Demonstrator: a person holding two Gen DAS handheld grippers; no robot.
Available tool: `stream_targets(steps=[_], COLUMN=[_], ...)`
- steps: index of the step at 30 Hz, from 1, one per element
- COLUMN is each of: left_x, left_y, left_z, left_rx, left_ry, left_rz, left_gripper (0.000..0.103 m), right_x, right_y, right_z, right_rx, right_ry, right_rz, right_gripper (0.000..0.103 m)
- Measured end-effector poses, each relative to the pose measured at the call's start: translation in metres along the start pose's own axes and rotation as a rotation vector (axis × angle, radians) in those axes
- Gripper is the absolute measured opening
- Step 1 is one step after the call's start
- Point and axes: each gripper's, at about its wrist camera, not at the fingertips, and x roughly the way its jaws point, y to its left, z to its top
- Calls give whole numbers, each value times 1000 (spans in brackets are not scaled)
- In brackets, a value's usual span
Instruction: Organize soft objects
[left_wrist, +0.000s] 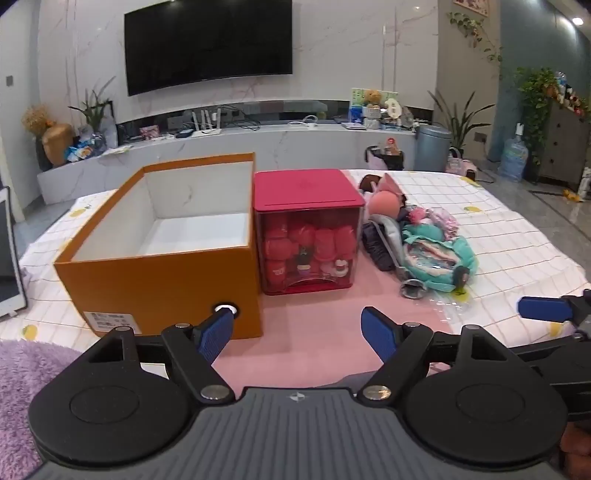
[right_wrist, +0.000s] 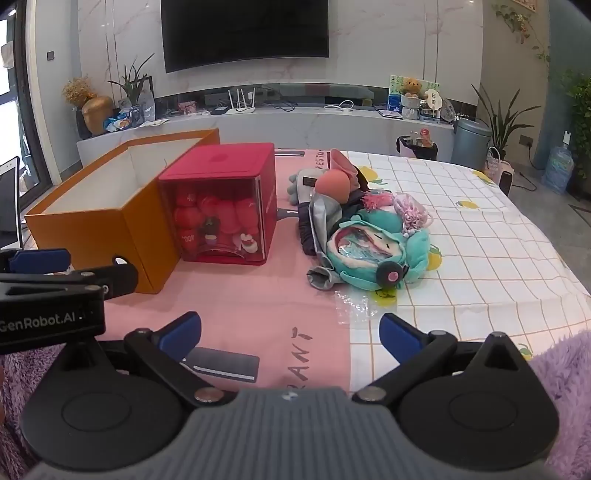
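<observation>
An open orange cardboard box (left_wrist: 159, 266) is seen near the table's left edge, with a red-lidded clear storage cube (left_wrist: 308, 232) of red plush items touching its right side. The soft objects to be organized — a teal plush doll (right_wrist: 373, 254), a peach ball (right_wrist: 334, 186), a pink pom-pom (right_wrist: 376, 201) and grey fabric pieces (right_wrist: 321, 229) — are heaped on the tablecloth (right_wrist: 480, 236) just right of the cube, toward the middle of the table. Both tongs are held released and empty over the near edge — the left gripper (left_wrist: 297, 332) before the box and cube, the right gripper (right_wrist: 290, 334) before the pile.
</observation>
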Motion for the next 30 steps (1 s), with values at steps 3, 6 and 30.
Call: stream_targets(steps=[3,6,30], left_x=[0,0,1], left_y=[-2,0,3], left_z=[-1,4,-4], left_rx=[-9,-26,-28], left_ry=[0,10,-9], left_rz=[-3,-33,-30], left_gripper=[92,91,91], right_x=[1,1,1], right_y=[0,-1,2], right_z=[0,0,1], right_rx=[6,6,-27], right_ry=[-6,-9,-16], right_rz=[-5,-3,-23], right_gripper=[101,101,101])
